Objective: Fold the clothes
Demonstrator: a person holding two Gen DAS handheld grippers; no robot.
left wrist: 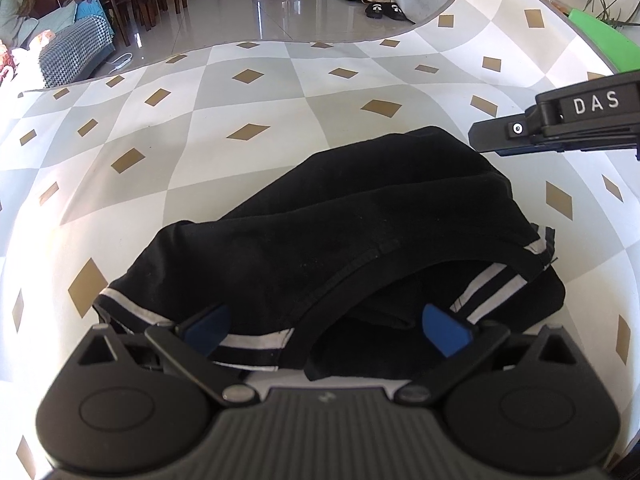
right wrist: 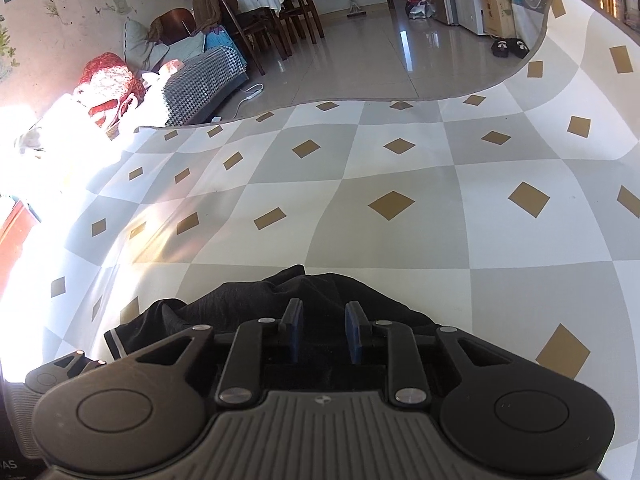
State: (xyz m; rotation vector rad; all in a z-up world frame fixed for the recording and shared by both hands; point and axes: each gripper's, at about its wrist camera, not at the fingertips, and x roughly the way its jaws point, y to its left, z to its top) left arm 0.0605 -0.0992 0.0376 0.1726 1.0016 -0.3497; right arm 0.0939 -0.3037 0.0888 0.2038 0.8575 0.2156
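- The black garment (left wrist: pixel 360 220) lay in a loose heap on the table (left wrist: pixel 248 120), near the edge closest to me, with its white-striped trim (left wrist: pixel 256 342) showing along the near side.
- My left gripper (left wrist: pixel 326 334) hung low over that striped edge with its jaws wide apart; the cloth lay under and between them, but neither blue pad (left wrist: pixel 444 330) looked pressed onto it.
- My right gripper (right wrist: pixel 323 334) sat over the far side of the heap with its jaws partly open, a clear gap between the blue pads. In its own view I saw dark cloth behind the gap, yet nothing pinched in it (I judged it empty).
- From the left view, the right gripper (left wrist: pixel 560 128) came in from the side, above the garment's far corner and apart from it.
- The garment was bunched, not flat, with one layer lapped over another, so I judged the fold had barely begun.
- Risk one: closing the left jaws here could catch two layers at once, since hem and body overlapped just there, and the lift would drag the whole heap.
- Risk two: the heap lay close to the near table edge, so a pull towards me could slide it off.
- Risk three: glare on the left of the table (quite strong in the right view) could hide a stray edge.
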